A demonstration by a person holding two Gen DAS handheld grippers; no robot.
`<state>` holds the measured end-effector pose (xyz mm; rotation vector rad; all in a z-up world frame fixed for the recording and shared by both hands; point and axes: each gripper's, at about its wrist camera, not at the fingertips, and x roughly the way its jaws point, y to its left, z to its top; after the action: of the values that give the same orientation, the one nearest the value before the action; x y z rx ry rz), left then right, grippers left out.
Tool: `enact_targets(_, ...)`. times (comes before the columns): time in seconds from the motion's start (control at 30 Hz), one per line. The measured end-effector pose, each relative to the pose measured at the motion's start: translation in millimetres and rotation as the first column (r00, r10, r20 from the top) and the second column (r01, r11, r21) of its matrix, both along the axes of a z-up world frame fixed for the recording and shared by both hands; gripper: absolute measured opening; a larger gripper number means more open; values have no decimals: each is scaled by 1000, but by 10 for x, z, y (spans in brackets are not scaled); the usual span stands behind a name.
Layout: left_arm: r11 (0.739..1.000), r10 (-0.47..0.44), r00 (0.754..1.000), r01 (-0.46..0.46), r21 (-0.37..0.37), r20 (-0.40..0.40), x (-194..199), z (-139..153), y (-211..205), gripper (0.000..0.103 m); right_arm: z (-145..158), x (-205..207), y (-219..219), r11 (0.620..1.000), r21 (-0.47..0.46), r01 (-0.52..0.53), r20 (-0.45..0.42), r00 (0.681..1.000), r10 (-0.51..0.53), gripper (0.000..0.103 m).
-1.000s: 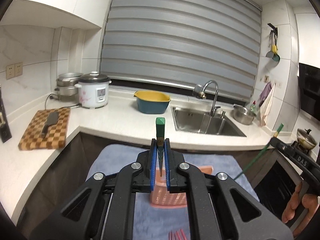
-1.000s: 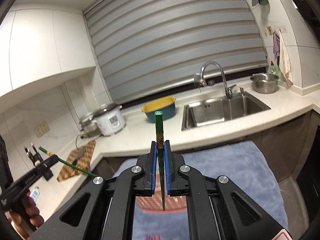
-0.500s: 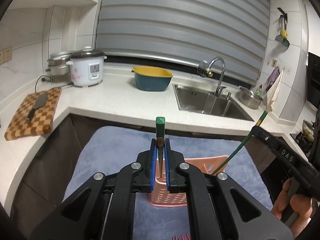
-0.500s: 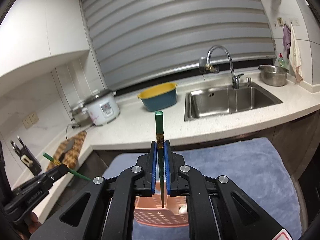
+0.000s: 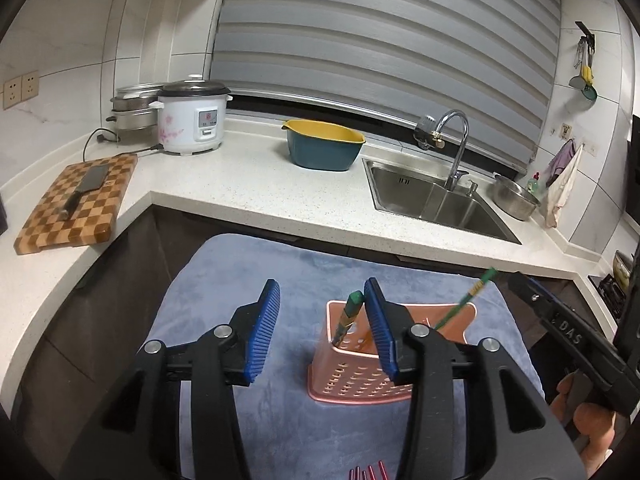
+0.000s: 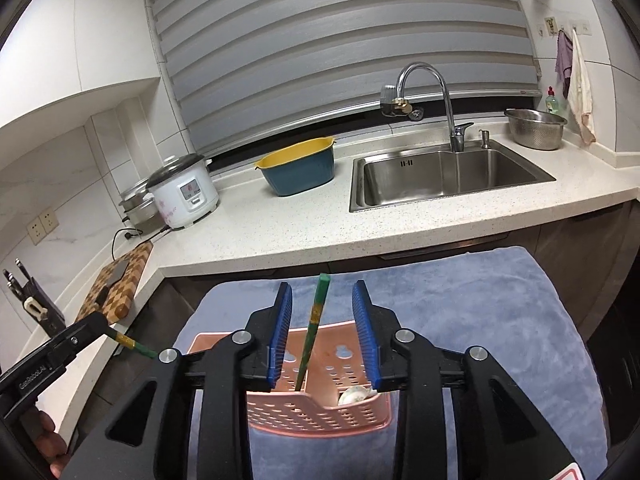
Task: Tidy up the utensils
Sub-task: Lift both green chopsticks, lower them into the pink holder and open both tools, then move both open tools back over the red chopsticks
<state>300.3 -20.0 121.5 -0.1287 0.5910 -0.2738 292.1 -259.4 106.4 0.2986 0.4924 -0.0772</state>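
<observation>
A pink perforated basket [image 5: 352, 380] stands on a blue-grey mat [image 5: 240, 280]. My left gripper [image 5: 322, 330] hangs over the basket's left compartment and its jaws are opening. A green chopstick [image 5: 347, 316] stands in the basket between them and leans on the right pad. My right gripper [image 6: 324, 336] is just above the basket [image 6: 288, 412], jaws also opening. Its green chopstick [image 6: 314, 328] stands loose between the pads with its lower end in the basket. A white spoon [image 6: 354, 394] lies in the basket's right compartment.
Red utensil tips [image 5: 368, 472] show on the mat at the near edge. Behind the mat runs a counter with a sink [image 6: 440, 180], a yellow-and-blue bowl [image 5: 324, 148], a rice cooker [image 5: 192, 120] and a checkered cutting board [image 5: 76, 204] with a cleaver on it.
Both grippers came down toward the basket. Each was shut on an upright green chopstick; now both jaws have parted and the chopsticks tilt, standing in the basket.
</observation>
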Motion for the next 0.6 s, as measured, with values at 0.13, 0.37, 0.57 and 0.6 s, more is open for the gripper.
enact_targets(0.13, 1000, 12, 1000, -12, 2, 11, -124, 58, 40, 44, 74, -212, -48, 1000, 7, 6, 15, 1000, -6, 33)
enact_targets(0.37, 999, 22, 999, -23, 23, 44, -624, 76, 196, 61, 16, -847, -37, 1000, -16, -6, -4, 1000, 6, 39)
enact_targets(0.57, 997, 11, 1000, -9, 78, -29, -1109, -320, 278, 63, -432, -1486, 8, 1000, -20, -21, -117, 993, 18, 39)
enact_targets(0.6, 996, 7, 999, -3, 84, -48, -1188, -407, 280, 63, -522, -1582, 23, 1000, -18, -24, -140, 990, 21, 39)
